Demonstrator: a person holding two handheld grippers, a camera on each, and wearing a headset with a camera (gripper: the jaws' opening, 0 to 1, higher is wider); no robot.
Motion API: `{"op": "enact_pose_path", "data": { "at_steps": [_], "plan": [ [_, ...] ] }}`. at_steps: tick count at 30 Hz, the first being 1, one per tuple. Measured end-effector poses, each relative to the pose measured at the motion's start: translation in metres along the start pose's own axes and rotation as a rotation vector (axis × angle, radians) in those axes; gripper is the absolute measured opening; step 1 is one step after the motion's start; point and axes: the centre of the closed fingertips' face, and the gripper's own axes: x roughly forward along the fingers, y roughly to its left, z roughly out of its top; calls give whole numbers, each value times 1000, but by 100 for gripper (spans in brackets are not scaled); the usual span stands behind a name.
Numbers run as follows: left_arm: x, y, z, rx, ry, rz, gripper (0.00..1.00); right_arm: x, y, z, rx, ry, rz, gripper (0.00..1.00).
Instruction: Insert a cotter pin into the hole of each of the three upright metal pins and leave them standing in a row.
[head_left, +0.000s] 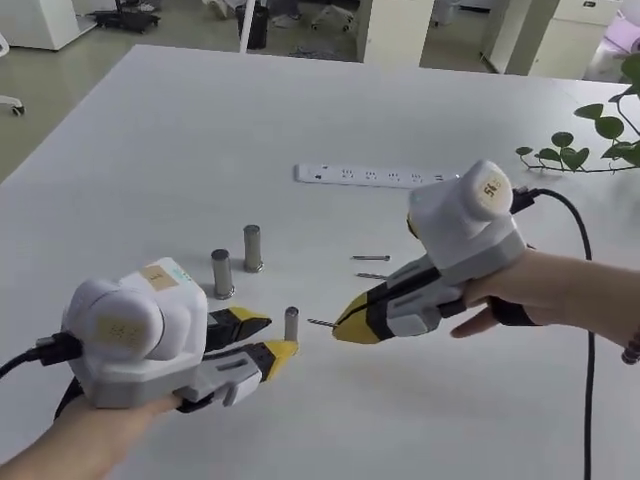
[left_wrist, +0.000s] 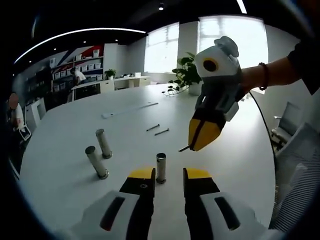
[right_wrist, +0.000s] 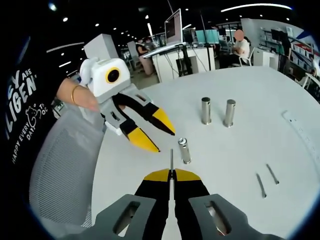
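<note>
Head view: a white table (head_left: 150, 150) carries a power strip (head_left: 375, 176), and plant leaves (head_left: 590, 140) are cut off at the right edge. The left gripper (head_left: 268, 335) is spread wide just beside the nearest metal pin (head_left: 291, 323). Two other metal pins (head_left: 252, 248) stand behind it. The right gripper (head_left: 345, 328) pinches a cotter pin (head_left: 322, 323), and two loose cotter pins (head_left: 370, 258) lie beyond.

Left gripper view: the nearest metal pin (left_wrist: 160, 168) stands upright between the parted jaw tips, with windows and shelves behind.

Right gripper view: the jaws clamp the cotter pin (right_wrist: 171, 162), which is aimed at the nearest metal pin. Its hole is too small to see. Office desks stand behind.
</note>
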Motion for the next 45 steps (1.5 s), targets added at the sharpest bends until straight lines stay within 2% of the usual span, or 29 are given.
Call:
{"op": "enact_pose_path", "data": {
  "at_steps": [4,6,11,19,33,41,45],
  "plan": [
    [8,4,-2,8,6,9,20,3,-4,-1,-4,11,-3,0],
    [12,7,-4,11,14,14,19,4,-8,-2,19,8,-5,0],
    [21,9,-9,-8,24,15,16,6,-12,-3,26,8,-9,0],
    [31,8,-14,35,46,17,13,10,-15,-2,22,10,-4,0],
    [34,10,-13,37,42,14,8,15,-17,0,8,12,7,0],
    [35,11,-14,39,46,19,7,16,-19,1,-34,28,6,0],
    [35,11,-15,44,50,21,7,18,-20,0,-81,60,-1,0]
  ]
}}
